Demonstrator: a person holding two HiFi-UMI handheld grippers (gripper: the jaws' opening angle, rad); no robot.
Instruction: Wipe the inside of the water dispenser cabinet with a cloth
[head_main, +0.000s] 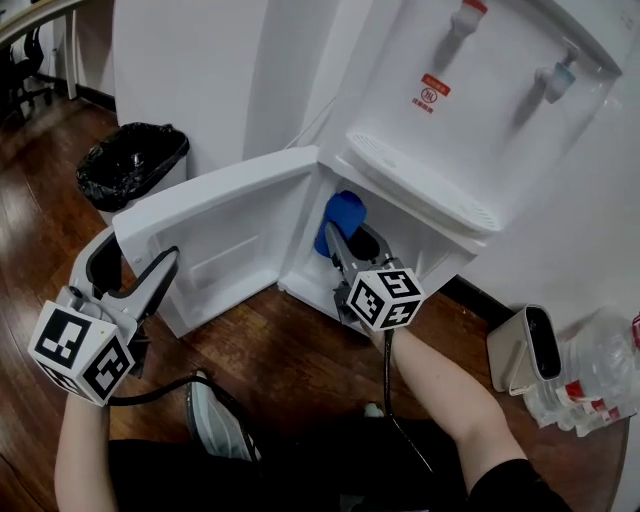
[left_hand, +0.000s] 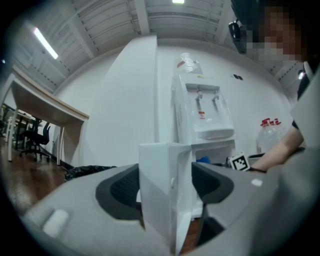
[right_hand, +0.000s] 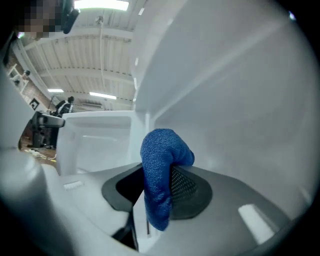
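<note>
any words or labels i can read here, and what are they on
No text reads clearly.
Red label on the water dispenser: too small to read.
Red-and-white labels on the bottles at right: blurred.
Marker cubes: black-and-white patterns, no words.

Office, break or utility corner. Evidence:
- long desk (left_hand: 47, 106) with black swivel chairs (left_hand: 36, 140) behind it, far left in the left gripper view; another chair (head_main: 20, 62) at the top left edge of the head view
- freestanding white water dispenser (head_main: 480, 110) against a plain white wall (head_main: 200, 70), red and blue taps
- spare water jugs (head_main: 600, 375) on the floor right of it
- bin (head_main: 130, 165) with a black liner at the wall, left of the dispenser
- dark wood-look floor (head_main: 290, 350)
- ribbed open ceiling with strip lights (left_hand: 46, 43)

No domestic furniture or kitchen fittings in view.
</note>
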